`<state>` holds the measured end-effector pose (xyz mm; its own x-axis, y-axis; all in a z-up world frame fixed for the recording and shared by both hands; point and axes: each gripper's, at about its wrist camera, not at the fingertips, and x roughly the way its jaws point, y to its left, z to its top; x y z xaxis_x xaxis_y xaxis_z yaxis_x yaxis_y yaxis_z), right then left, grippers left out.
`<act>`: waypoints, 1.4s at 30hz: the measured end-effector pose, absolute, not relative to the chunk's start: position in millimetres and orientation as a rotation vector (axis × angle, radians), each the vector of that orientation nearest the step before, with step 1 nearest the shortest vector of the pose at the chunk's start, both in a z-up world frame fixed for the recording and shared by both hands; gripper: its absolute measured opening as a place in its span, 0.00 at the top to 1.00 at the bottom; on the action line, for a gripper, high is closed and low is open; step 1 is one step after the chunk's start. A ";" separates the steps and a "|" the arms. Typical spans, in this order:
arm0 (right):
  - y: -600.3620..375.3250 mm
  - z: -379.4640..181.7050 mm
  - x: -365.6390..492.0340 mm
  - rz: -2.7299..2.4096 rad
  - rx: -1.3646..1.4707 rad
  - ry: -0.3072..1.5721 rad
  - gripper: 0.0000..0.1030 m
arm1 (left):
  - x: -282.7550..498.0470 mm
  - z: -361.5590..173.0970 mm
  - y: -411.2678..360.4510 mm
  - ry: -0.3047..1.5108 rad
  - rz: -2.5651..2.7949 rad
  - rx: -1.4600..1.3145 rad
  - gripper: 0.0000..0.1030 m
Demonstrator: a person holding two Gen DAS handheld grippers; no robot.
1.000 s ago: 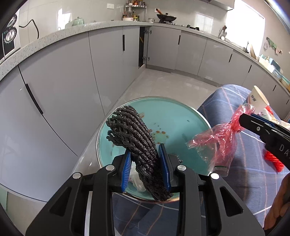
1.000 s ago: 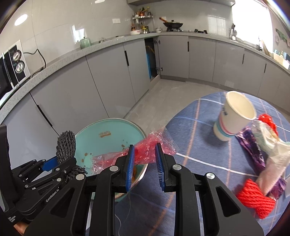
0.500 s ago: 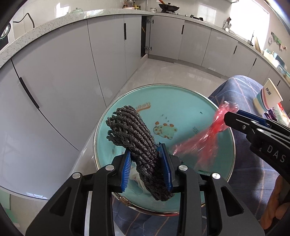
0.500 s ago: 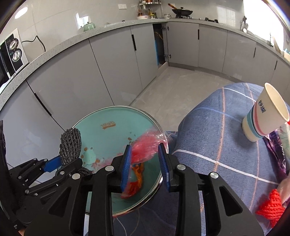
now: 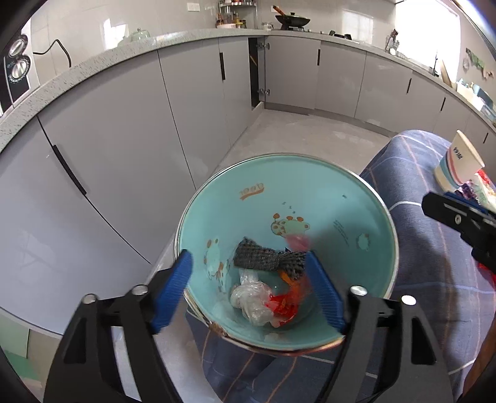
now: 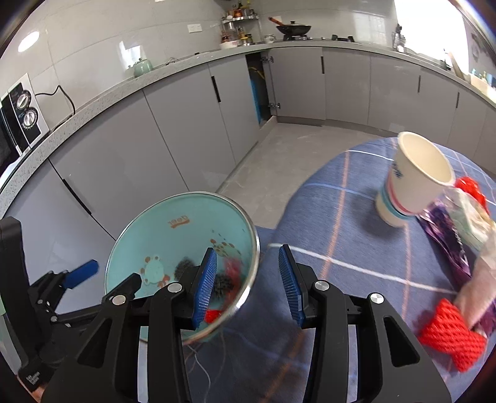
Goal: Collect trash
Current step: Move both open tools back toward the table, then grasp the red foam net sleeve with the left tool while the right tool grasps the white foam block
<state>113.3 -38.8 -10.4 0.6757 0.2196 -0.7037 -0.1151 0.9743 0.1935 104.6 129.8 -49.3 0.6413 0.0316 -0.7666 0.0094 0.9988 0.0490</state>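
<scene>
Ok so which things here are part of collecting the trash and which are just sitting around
Part of the job:
teal bowl, holding the black mesh, clear plastic wad and red wrapper
red mesh, purple wrapper and paper cup on the blue tablecloth

Just sitting around:
wok
green teapot
microwave

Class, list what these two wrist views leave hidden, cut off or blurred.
- Bowl's near rim: right wrist view, behind gripper fingers.
- Red plastic wrapper: left wrist view, motion-blurred.
- Purple wrapper: right wrist view, partly under the paper cup and clear bag.
- Right gripper: left wrist view, cut by the edge.
</scene>
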 end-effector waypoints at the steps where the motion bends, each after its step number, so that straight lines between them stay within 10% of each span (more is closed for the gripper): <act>1: -41.5 -10.2 110.7 0.185 0.140 0.809 0.59 | 102.0 -47.5 129.3 0.871 0.016 0.047 0.18; 42: -287.5 -8.5 -53.5 -0.327 0.315 0.719 0.59 | 30.0 -10.9 -85.5 0.733 -0.428 0.257 0.16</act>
